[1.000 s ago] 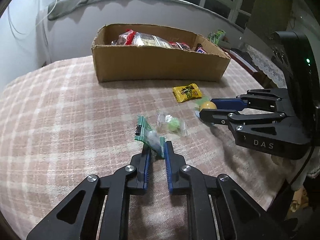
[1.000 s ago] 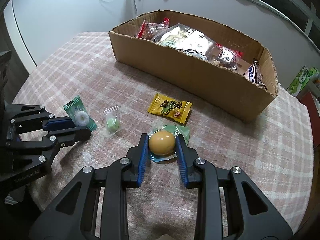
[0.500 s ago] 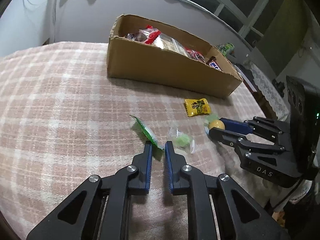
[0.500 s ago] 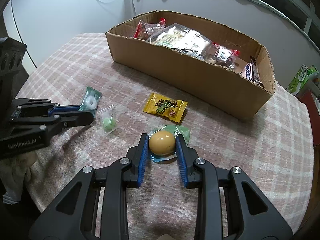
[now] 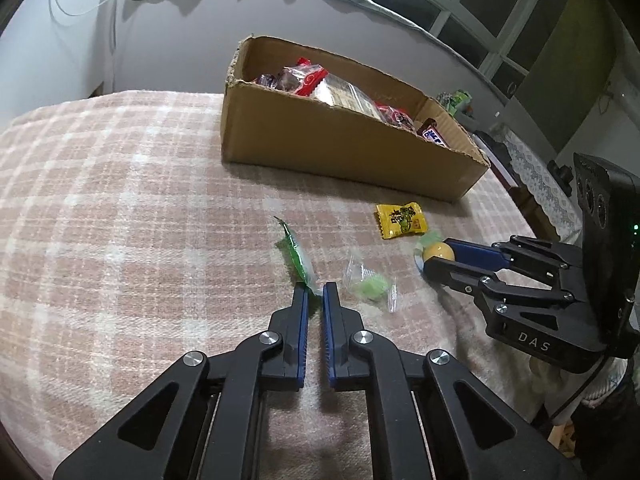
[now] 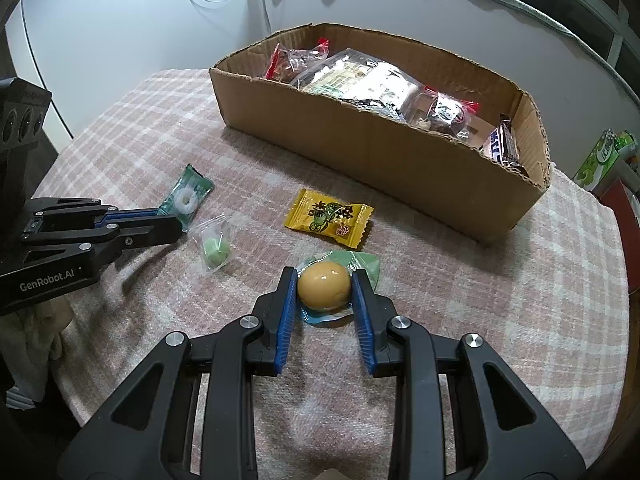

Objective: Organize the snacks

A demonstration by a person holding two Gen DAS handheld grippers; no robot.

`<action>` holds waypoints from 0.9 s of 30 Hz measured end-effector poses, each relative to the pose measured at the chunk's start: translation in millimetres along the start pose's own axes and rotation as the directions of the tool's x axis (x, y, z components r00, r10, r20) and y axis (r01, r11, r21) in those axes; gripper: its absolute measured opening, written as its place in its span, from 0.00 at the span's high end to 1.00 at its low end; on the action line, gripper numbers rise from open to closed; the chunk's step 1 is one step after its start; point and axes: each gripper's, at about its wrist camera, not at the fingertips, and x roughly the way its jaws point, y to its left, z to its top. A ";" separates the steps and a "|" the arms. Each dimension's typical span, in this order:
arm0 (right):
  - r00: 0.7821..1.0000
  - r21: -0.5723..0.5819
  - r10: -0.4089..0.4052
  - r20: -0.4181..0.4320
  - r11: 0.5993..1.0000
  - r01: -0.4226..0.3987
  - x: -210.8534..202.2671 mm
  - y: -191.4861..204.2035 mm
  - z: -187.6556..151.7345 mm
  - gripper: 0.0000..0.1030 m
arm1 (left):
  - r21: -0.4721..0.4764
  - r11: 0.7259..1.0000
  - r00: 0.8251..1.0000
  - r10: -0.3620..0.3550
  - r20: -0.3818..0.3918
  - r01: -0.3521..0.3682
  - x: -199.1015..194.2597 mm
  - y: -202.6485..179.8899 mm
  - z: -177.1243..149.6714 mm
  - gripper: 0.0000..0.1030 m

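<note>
My left gripper (image 5: 315, 290) is shut on the near edge of a green mint packet (image 5: 295, 255), which stands on edge; in the right wrist view the same mint packet (image 6: 186, 199) sticks out past the left gripper (image 6: 176, 227). My right gripper (image 6: 324, 282) is shut on a yellow egg-shaped snack (image 6: 324, 287) in a green-and-clear wrapper, resting on the plaid cloth; the right gripper (image 5: 436, 258) shows the same in the left wrist view. A clear packet with a green sweet (image 6: 215, 249) and a yellow candy packet (image 6: 329, 218) lie loose between them.
A long cardboard box (image 6: 400, 160) holding several wrapped snacks stands at the back of the plaid-covered table (image 6: 500, 300). A green carton (image 6: 604, 158) sits off the table's far right. A white wall with a cable is behind.
The left gripper rolled and shifted, turning the mint packet from flat to standing on edge. The right gripper kept still on the egg-shaped snack.
</note>
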 end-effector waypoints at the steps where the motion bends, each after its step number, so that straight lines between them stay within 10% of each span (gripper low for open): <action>1: 1.000 0.000 0.000 0.000 1.000 0.000 0.0 -0.1 -0.2 0.72 | -0.006 1.000 1.000 -0.002 -0.002 0.001 -0.2 1.8 0.3 0.94; 9: 1.000 -0.007 -0.001 0.000 1.000 0.001 0.3 0.0 1.1 0.72 | -0.002 0.999 0.999 0.040 -0.029 -0.040 5.4 4.0 14.4 0.87; 14: 1.000 -0.003 0.005 -0.001 1.000 -0.005 0.2 -0.8 0.9 0.72 | 0.111 0.986 0.991 0.128 -0.045 -0.123 14.0 -9.1 25.2 0.61; 27: 1.000 0.007 0.006 0.004 1.000 -0.006 4.6 -3.2 6.3 0.72 | 0.243 0.953 0.981 0.191 -0.018 -0.181 26.2 -22.9 28.8 0.82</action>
